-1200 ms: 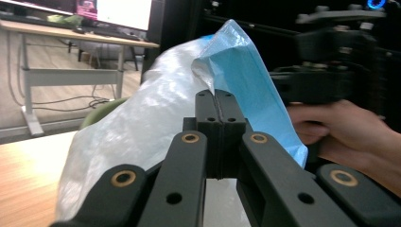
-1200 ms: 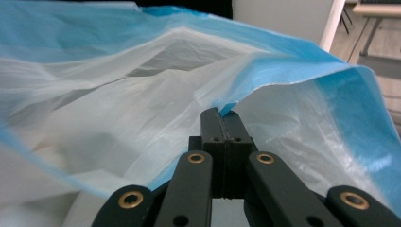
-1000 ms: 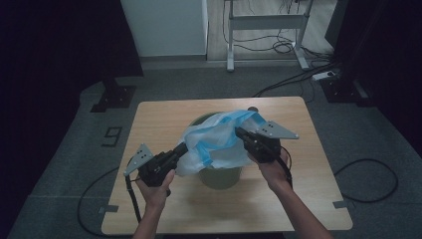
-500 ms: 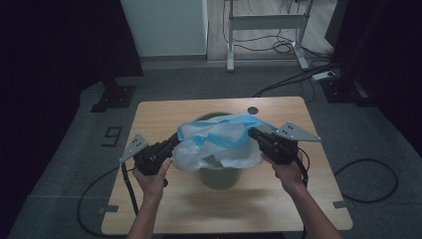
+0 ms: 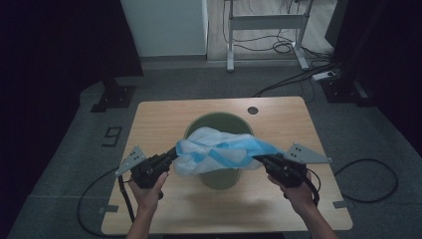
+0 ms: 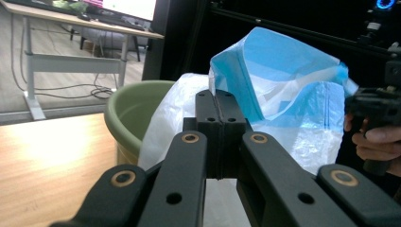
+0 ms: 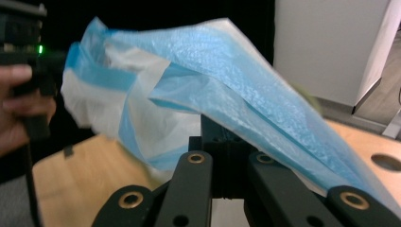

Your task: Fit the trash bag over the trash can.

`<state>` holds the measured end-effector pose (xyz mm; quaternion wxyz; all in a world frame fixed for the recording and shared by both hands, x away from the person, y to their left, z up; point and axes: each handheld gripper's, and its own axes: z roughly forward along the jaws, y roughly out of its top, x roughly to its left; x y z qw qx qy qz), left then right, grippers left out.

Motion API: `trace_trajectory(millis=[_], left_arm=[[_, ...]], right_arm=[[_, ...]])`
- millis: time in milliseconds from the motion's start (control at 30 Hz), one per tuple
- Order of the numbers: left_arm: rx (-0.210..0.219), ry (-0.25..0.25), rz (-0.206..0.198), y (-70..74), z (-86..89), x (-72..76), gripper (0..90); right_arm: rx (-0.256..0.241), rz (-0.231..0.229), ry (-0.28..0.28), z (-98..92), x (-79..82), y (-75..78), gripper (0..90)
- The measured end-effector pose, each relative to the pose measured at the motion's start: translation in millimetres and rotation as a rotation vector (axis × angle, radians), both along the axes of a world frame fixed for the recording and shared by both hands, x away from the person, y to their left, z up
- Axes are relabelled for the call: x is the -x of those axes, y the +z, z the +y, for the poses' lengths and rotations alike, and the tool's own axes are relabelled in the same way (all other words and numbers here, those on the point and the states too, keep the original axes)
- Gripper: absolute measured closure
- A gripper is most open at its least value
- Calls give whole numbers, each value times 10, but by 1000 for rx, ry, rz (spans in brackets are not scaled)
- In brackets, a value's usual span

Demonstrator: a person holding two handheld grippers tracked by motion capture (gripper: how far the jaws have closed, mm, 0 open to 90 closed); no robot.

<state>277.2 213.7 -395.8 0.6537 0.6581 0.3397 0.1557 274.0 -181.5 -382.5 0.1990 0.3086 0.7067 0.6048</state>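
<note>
Bag (image 5: 219, 152), blue-and-white plastic, stretched over green bin (image 5: 216, 124) at worktop (image 5: 159, 117) centre. My left tongs (image 5: 174, 152) clamped tight on its left edge; my right tongs (image 5: 259, 158) clamped on right edge.

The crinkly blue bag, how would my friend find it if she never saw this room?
Look at the wooden table, then at the round green bucket in its middle. Stretched above the bucket's mouth is the bag, pinched between the left gripper and the right gripper. It is the one thin, see-through blue and white plastic thing there.
</note>
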Motion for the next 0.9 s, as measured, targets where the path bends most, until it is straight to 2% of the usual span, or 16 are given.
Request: trace_trajectory(millis=[133, 333, 467, 633, 767, 833, 900], left_arm=[[-22, -7, 16, -133, 35, 73, 897], [-24, -1, 42, -272, 125, 97, 897], [-35, 0, 49, -314, 147, 102, 897], [-59, 7, 61, -403, 158, 94, 896], [-89, 7, 84, -490, 150, 79, 895], [-101, 0, 69, -480, 154, 96, 861], [-103, 2, 55, -458, 156, 112, 725]], right_arm=[[-9, 44, 21, -35, 137, -209, 892], [1, 95, 25, -58, 156, -423, 893], [0, 115, 14, -72, 133, -492, 892], [39, 121, -5, -43, 104, -561, 892], [68, 132, -44, -29, 59, -636, 892], [66, 129, -53, -35, 47, -641, 892], [70, 121, -59, -38, 47, -631, 891]])
